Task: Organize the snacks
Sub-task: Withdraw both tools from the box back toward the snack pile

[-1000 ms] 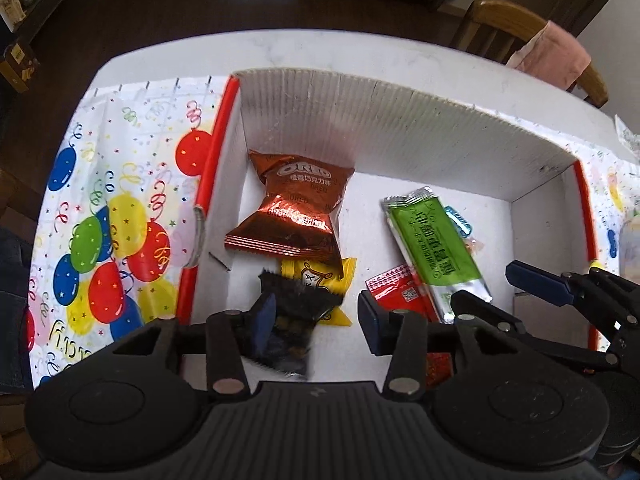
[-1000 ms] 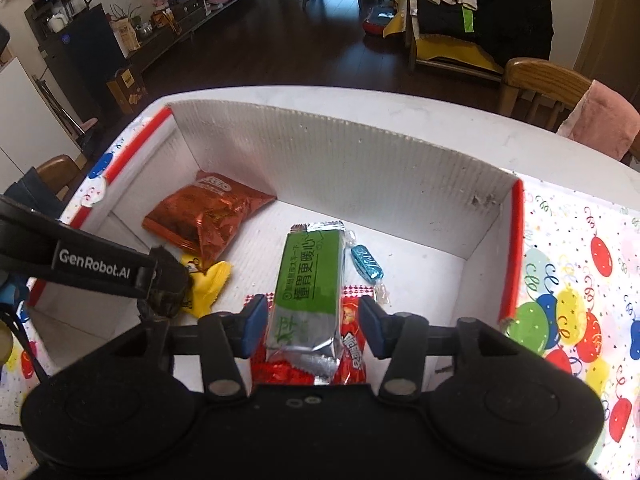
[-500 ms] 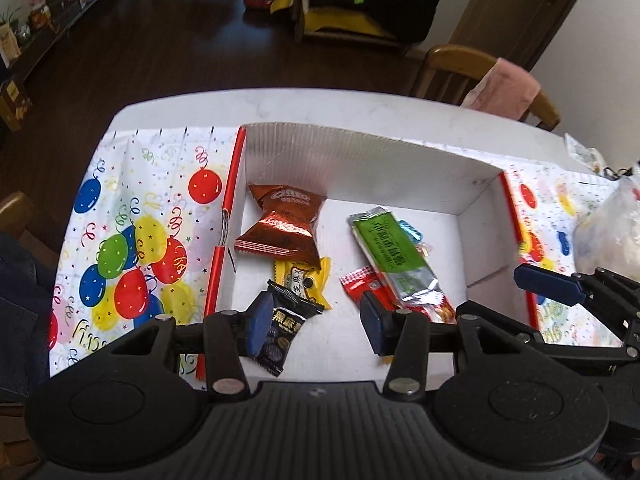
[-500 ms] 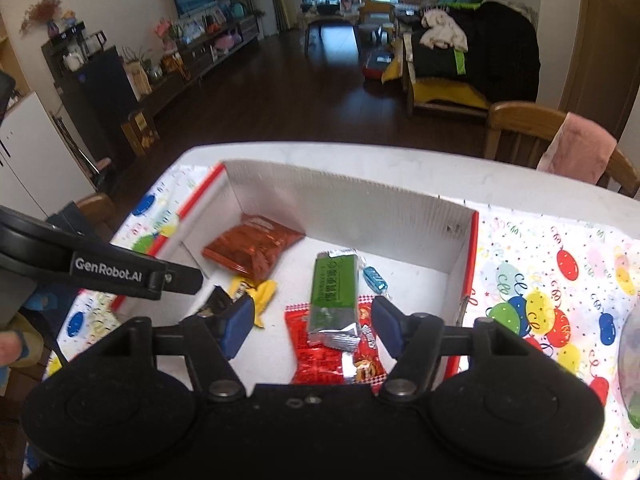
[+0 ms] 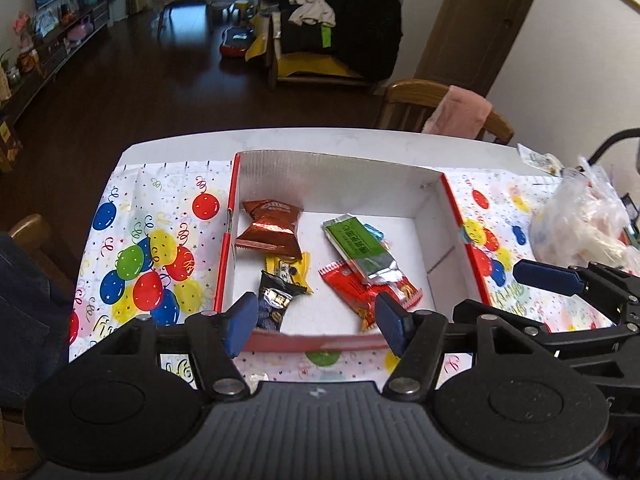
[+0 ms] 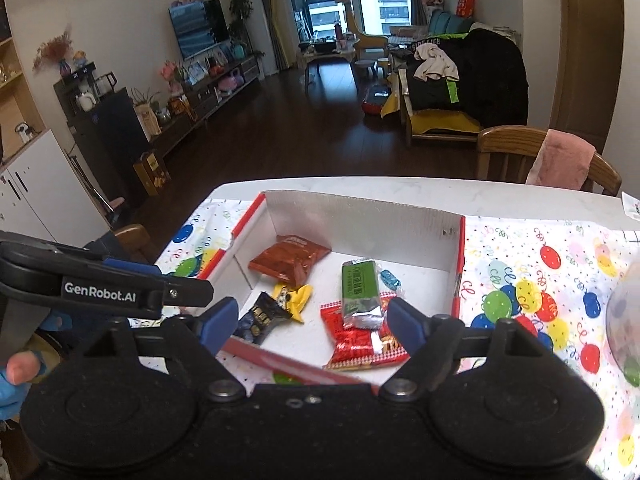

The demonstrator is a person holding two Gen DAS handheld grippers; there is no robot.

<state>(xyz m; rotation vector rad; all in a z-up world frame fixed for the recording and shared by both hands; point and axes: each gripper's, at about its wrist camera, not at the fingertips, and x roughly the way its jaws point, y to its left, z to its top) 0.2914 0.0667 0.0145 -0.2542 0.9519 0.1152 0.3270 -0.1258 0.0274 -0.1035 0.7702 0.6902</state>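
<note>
We see left gripper above box near edge, jaws just been opening, nothing between pads. Right gripper likewise spread wide, just been opening, empty. Ahead of both, inside box: black packet just beyond left gripper's left finger, yellow packet behind it, brown packet farther; green bar lying on red packet near right gripper's right finger. Blue candy beside bar.

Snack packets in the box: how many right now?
6: brown packet at the back left, yellow below it, black nearest the front, green bar lying on the red packet, blue candy beside the bar. More may be hidden underneath.
</note>
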